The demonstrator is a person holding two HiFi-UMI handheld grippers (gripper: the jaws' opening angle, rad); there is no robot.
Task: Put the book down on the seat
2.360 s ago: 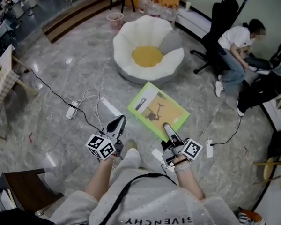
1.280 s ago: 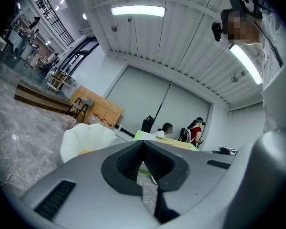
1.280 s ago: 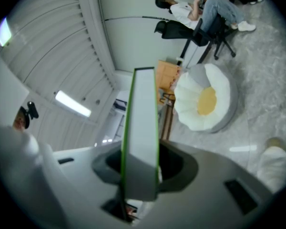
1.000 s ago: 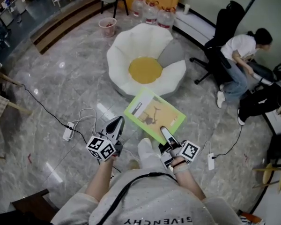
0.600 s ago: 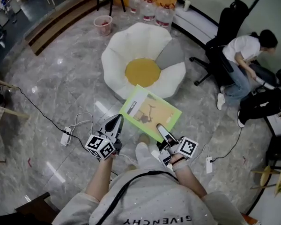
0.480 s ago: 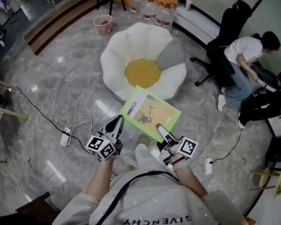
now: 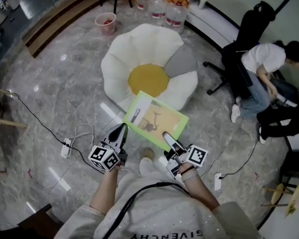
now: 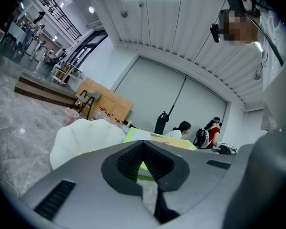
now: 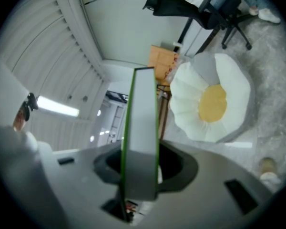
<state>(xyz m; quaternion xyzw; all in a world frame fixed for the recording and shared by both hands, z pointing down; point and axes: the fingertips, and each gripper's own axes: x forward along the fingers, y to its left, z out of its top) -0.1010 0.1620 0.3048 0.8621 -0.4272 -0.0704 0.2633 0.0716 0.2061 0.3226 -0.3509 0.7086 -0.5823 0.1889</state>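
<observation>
Right gripper [image 7: 167, 136] [image 9: 140, 171]: its jaws are clamped on the near edge of the book [image 7: 156, 119] [image 9: 140, 142], at 5 o'clock of the cover.
Left gripper [image 7: 120, 131] [image 8: 145, 163]: its jaws are together with nothing between them. It is in the air at 9 o'clock of the book, apart from it.
Book: green cover, held about flat above the floor, not yet on the seat. Only the right gripper carries it.
Seat [image 7: 139, 46] [image 9: 214, 104] [image 8: 86, 137]: a white cushion shaped like a flower with a yellow centre [image 7: 148, 78], at 12 o'clock of the book. The centre is bare.
Edges: in the head view the far corner of the book overlaps the near petals of the seat. How high it is above them I cannot tell.
Open room: grey marble floor [image 7: 65, 83] is open at 9 to 11 o'clock of the seat, and between the left gripper and the seat.
At 3 o'clock of the seat: a black office chair [image 7: 239, 59], and beyond it a seated person [image 7: 266, 68].
At 11 to 1 o'clock of the seat: a pink bin [image 7: 105, 23] and water bottles [image 7: 167, 11].
On the floor: a power strip [image 7: 66, 147] with its cable at 9 o'clock of the left gripper, and a second power strip [image 7: 217, 181] at 4 o'clock of the right gripper.
In the way: nothing stands between the book and the yellow centre.
</observation>
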